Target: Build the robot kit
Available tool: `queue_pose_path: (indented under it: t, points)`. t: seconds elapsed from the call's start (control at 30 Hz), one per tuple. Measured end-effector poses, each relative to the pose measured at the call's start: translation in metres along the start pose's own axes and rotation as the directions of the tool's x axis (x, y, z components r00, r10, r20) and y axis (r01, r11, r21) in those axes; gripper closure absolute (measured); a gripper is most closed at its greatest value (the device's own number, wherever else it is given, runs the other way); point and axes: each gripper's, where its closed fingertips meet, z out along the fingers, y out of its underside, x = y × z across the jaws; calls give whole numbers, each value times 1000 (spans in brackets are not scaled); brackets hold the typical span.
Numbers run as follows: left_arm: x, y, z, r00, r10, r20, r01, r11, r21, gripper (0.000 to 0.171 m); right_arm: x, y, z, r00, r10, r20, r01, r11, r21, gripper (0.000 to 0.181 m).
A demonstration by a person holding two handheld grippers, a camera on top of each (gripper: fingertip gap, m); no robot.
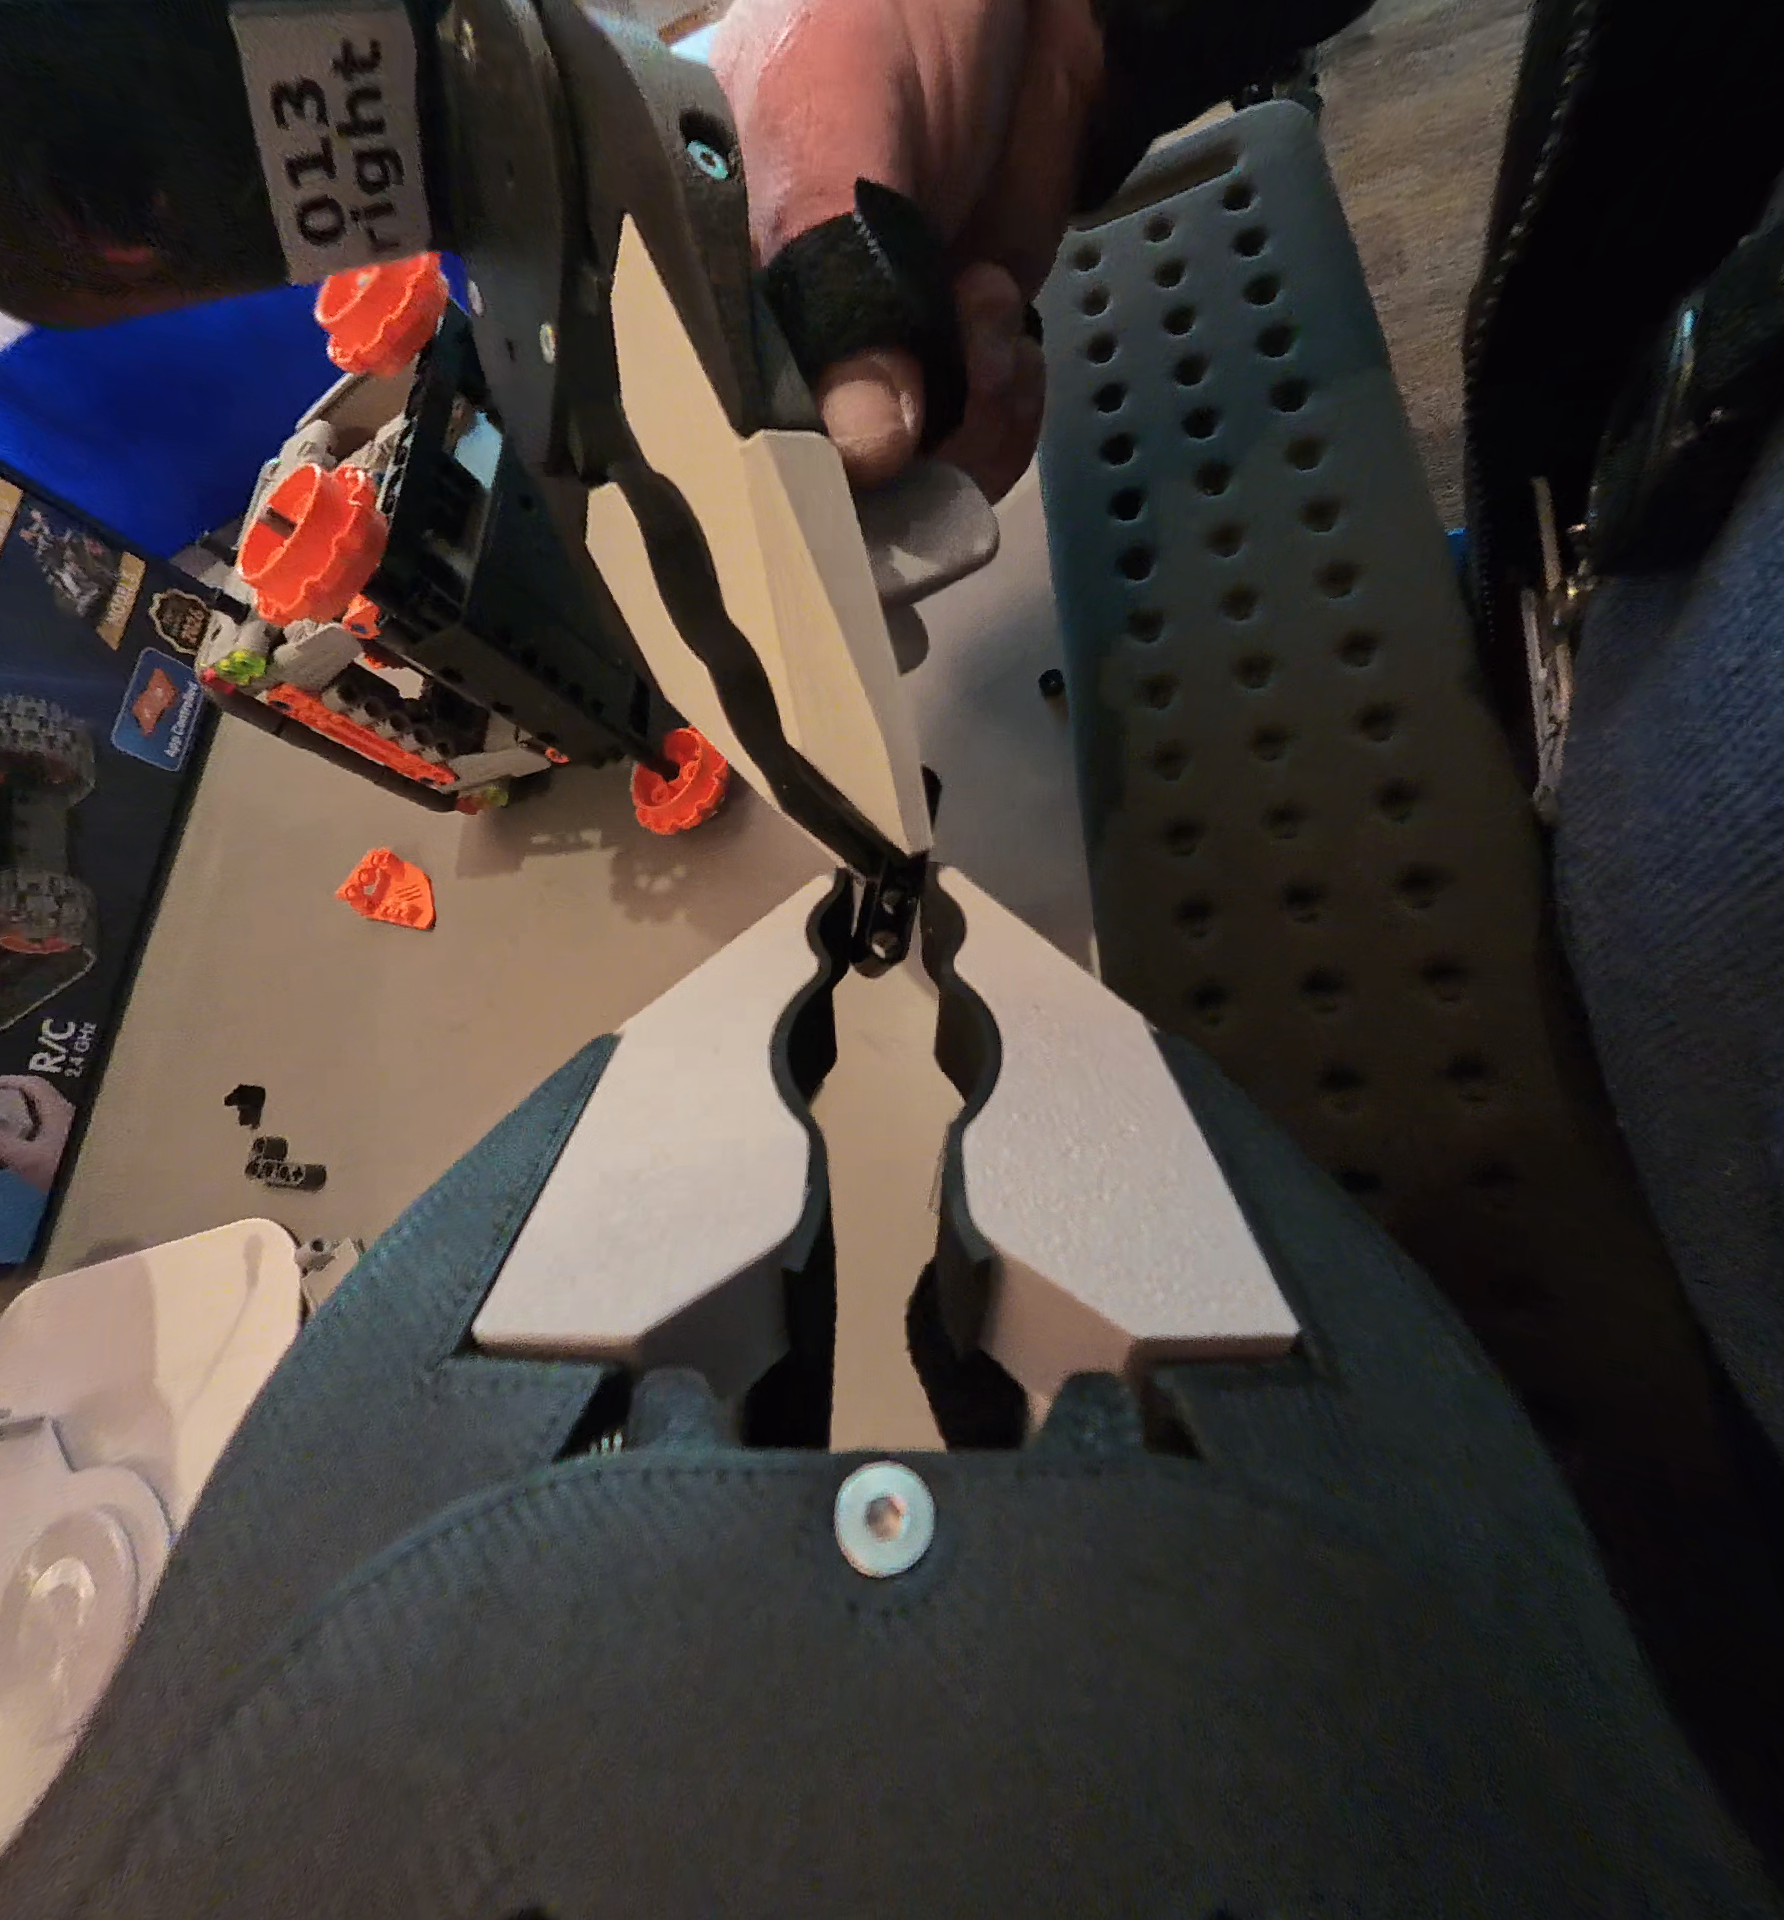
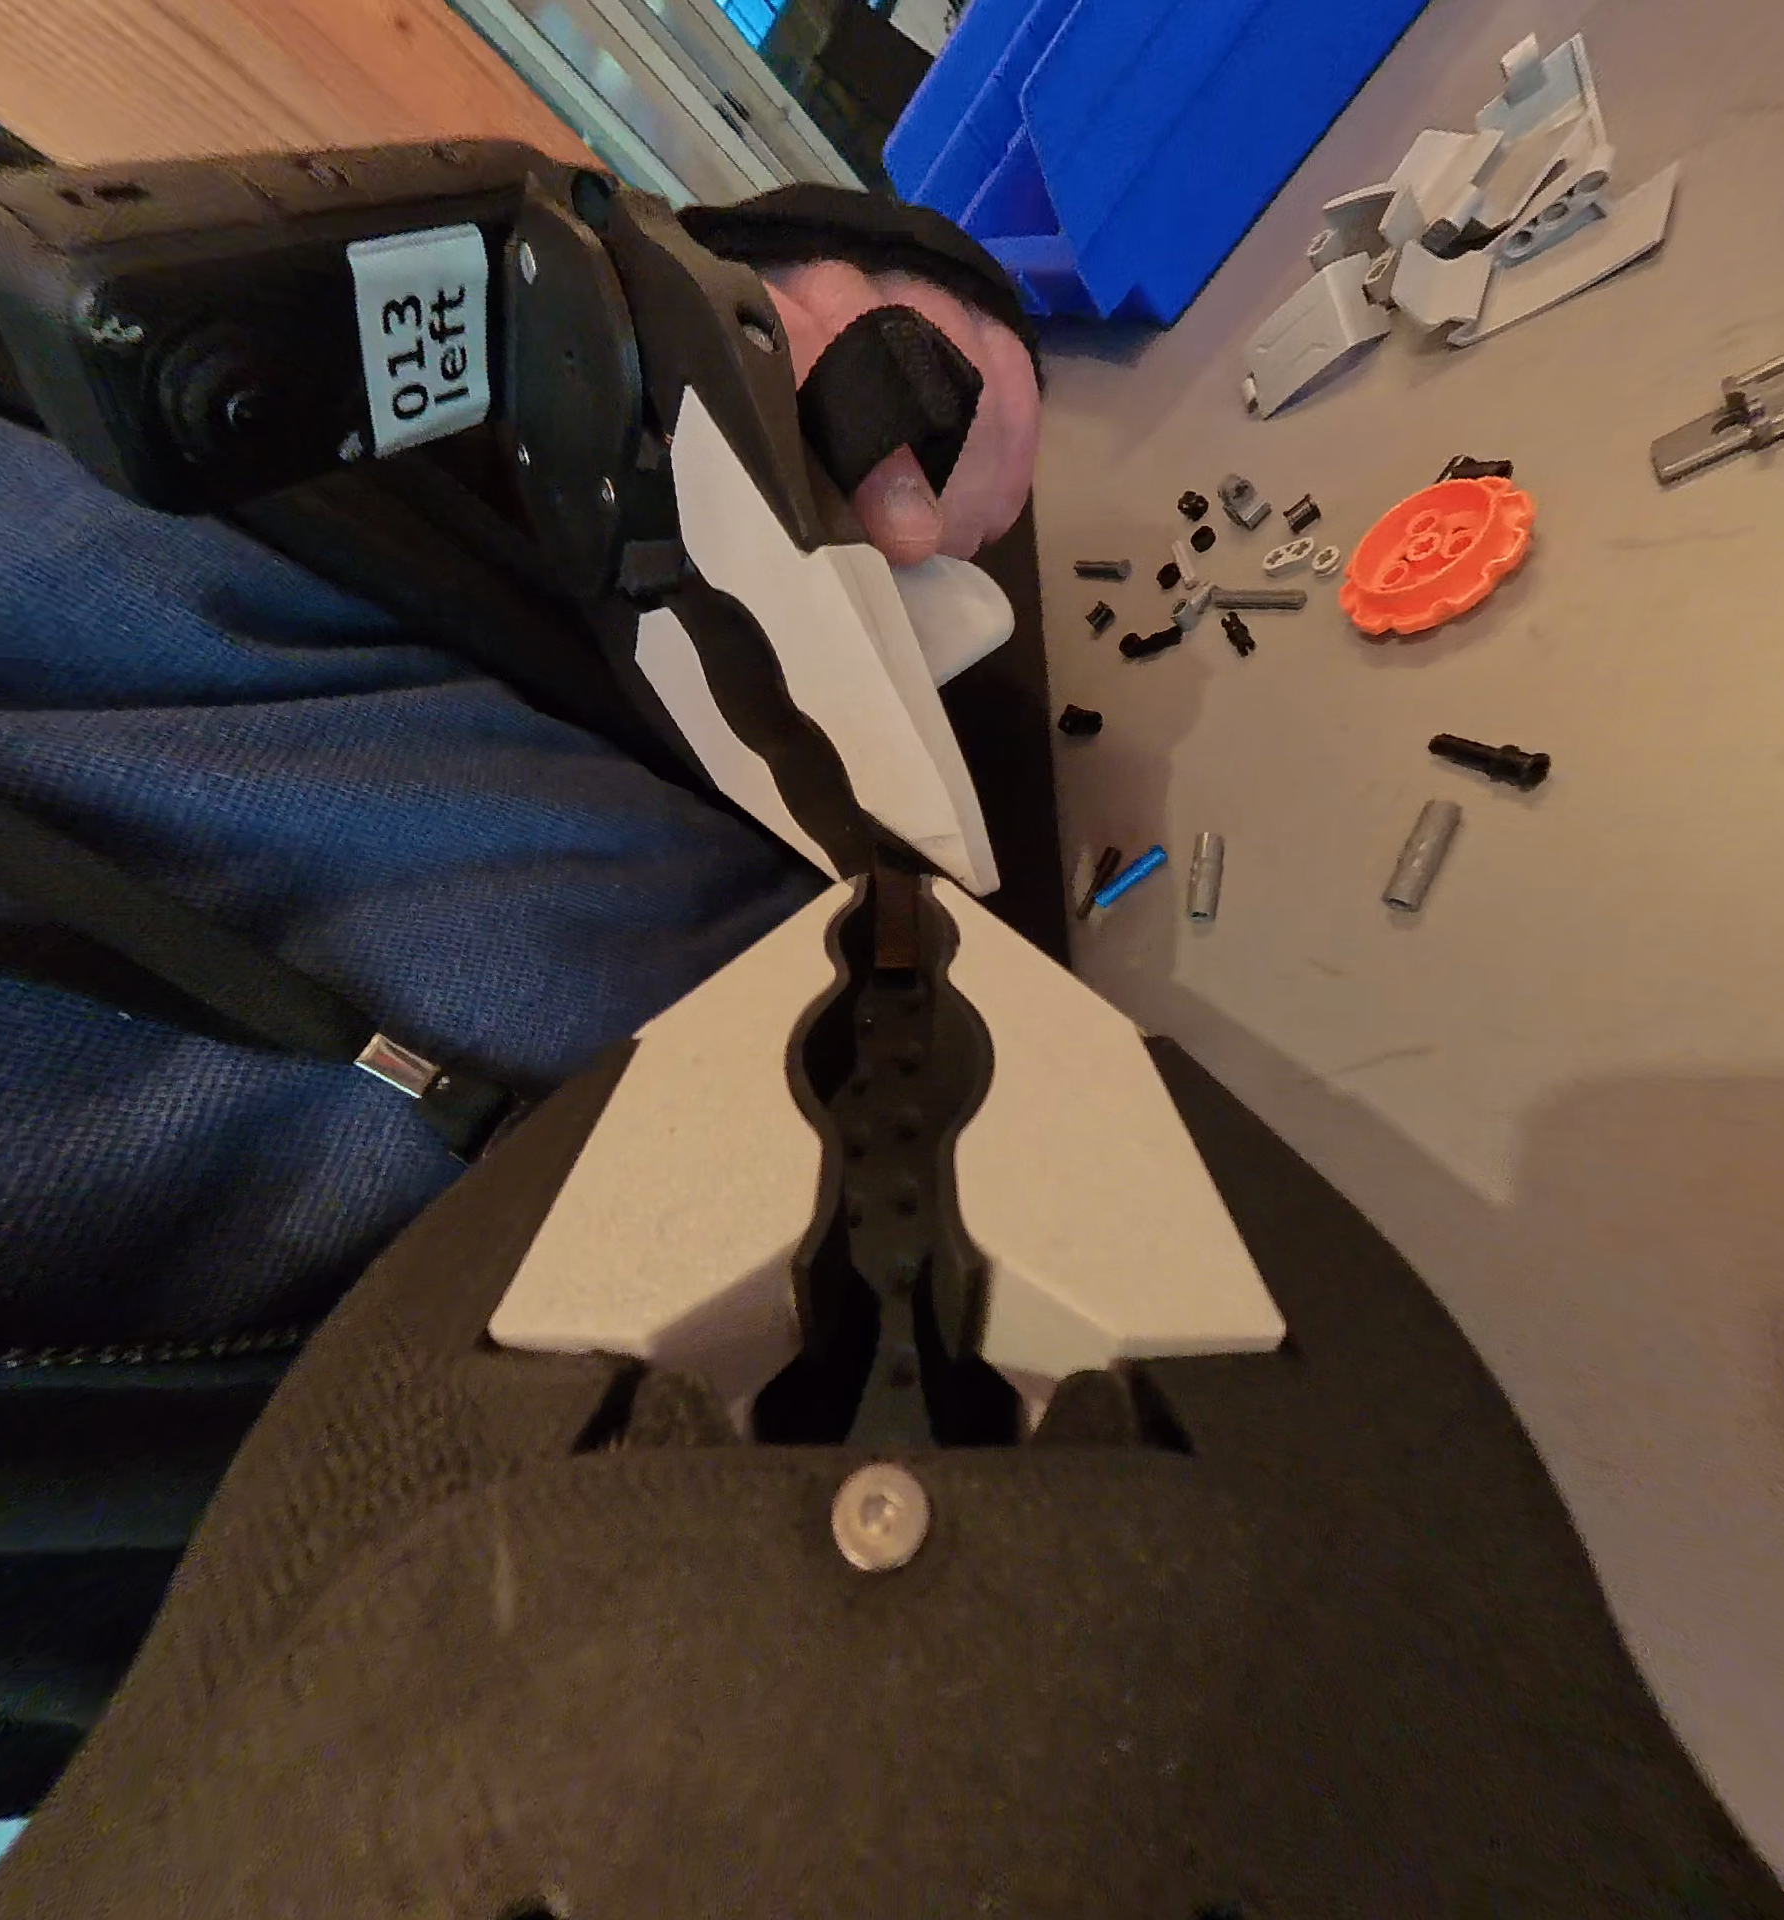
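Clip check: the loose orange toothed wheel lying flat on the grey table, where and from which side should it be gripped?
Grip the orange wheel across its toothed rim, coming straight down from above: it lies flat on the table, so only the rim offers opposing faces. Small parts lie close on one side, so probably pinch across the clearer axis.

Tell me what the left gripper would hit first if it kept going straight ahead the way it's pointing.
Probably the right gripper: its fingertips meet the left gripper tip to tip, both closed on the same small black beam. No free gap shows between them, though depth is hard to judge.
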Motion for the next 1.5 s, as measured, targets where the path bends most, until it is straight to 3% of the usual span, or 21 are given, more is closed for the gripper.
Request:
queue_pose_path:
  t: [0.27,0.37,0.4,0.57,0.67,0.83,0.93,1.1,1.27,1.4,1.5]
  points:
    - [-14,-2,-2,985,-173,6,172,983,59,162,4,-13,-6,1000,13,-6,-13,995,100,171]
    - [-18,0,0,961,-274,-35,275,959,66,162,8,-15,-8,991,-76,-112,88,991,103,165]
    - [-18,1,0,953,-298,-51,301,951,66,162,6,-15,-8,988,-95,-123,108,989,101,156]
    - [-20,6,6,925,-364,-107,370,928,42,165,18,-10,-18,962,-107,-253,135,986,98,154]
    - [-20,6,11,891,-423,-165,434,900,39,165,30,0,-26,910,-170,-379,201,979,44,157]
    - [-16,4,24,867,-438,-239,453,891,11,165,39,11,-32,757,-368,-540,355,925,-134,179]
    - [-13,2,29,828,-475,-298,501,865,12,165,40,17,-36,724,-400,-562,364,914,-181,181]
    - [-9,5,39,825,-474,-306,498,867,-1,165,45,29,-40,730,-353,-585,323,933,-159,181]
    - [-10,18,42,809,-519,-277,532,846,-33,161,65,48,-47,711,-306,-633,243,952,-188,181]
    - [-9,34,42,835,-507,-214,500,861,-90,160,78,60,-46,694,-306,-652,203,952,-231,181]
    - [-10,36,36,833,-517,-197,512,855,-82,160,73,52,-48,694,-306,-652,233,952,-198,181]
